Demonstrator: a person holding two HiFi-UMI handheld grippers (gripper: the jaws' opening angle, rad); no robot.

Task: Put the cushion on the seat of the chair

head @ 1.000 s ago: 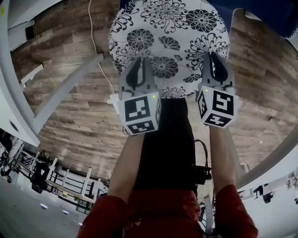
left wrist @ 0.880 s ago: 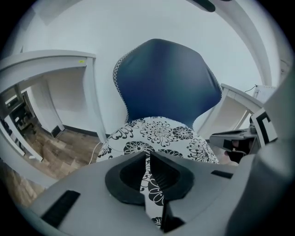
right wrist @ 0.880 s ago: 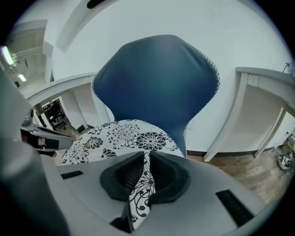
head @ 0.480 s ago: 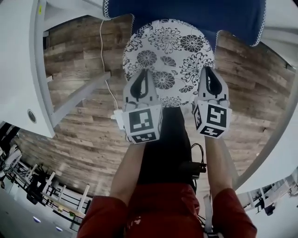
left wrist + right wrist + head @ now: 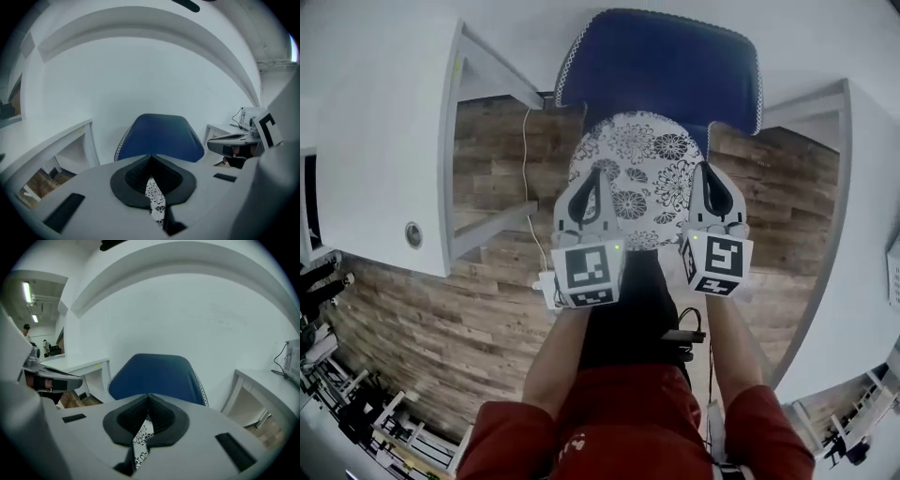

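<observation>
The round white cushion (image 5: 639, 176) with black flower print hangs in front of the blue chair (image 5: 661, 75). My left gripper (image 5: 592, 183) is shut on its near left edge, my right gripper (image 5: 706, 186) on its near right edge. In the left gripper view a strip of the cushion (image 5: 153, 200) shows between the shut jaws of the left gripper (image 5: 151, 161), with the chair's blue back (image 5: 161, 138) beyond. The right gripper view shows the same: cushion fabric (image 5: 140, 439) pinched in the right gripper (image 5: 149, 400), the chair's back (image 5: 157, 378) ahead. The seat is hidden under the cushion.
White desks stand on both sides of the chair: one at left (image 5: 389, 141), one at right (image 5: 867, 187). A white cable (image 5: 526, 150) runs down over the wooden floor (image 5: 450, 300). A white wall (image 5: 150, 79) rises behind the chair.
The head view has lifted, so the chair's whole back and both desks now show. Both grippers have tilted upward with the cushion, which now hardly shows in their views.
</observation>
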